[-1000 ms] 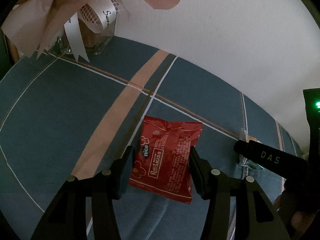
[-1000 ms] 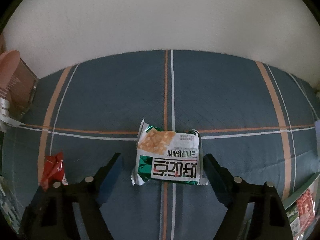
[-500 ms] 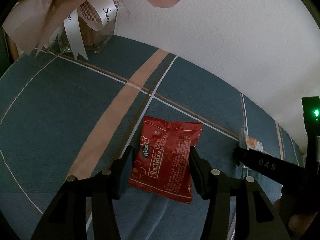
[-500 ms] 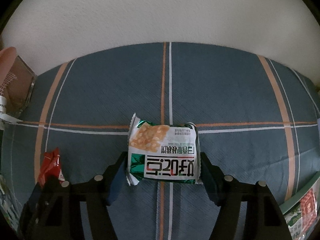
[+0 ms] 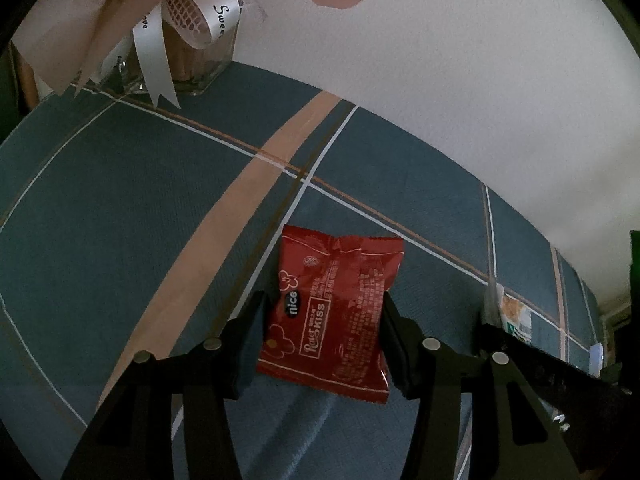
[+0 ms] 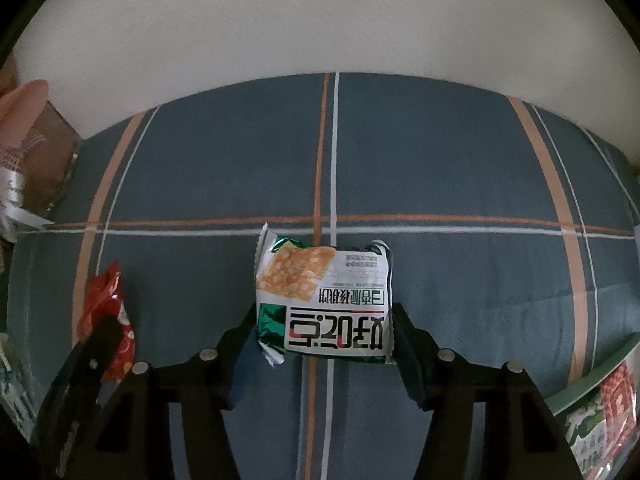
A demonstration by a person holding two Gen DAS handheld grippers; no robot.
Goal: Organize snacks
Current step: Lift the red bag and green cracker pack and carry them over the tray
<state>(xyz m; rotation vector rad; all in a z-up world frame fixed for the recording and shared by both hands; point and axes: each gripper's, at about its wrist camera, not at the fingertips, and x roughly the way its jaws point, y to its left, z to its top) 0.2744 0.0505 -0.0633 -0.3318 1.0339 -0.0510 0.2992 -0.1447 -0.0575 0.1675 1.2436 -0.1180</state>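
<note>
Plaid blue cloth on desk (image 6: 440, 168), white wall behind. Left gripper (image 5: 322, 334) clamped on red snack packet (image 5: 334, 312). Right gripper (image 6: 324, 330) jaws just been closing, now pinching green-white cracker packet (image 6: 324, 300) near centre. Risk: slick foil slipping out on lift; over-squeeze crushing crackers.

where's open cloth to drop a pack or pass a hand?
Free: the blue plaid cloth between the cracker pack and the wall, and the stretch between the red snack pack and the glass jar. Crowded: the strip between the two packs, and the right edge by the snack tray.
</note>
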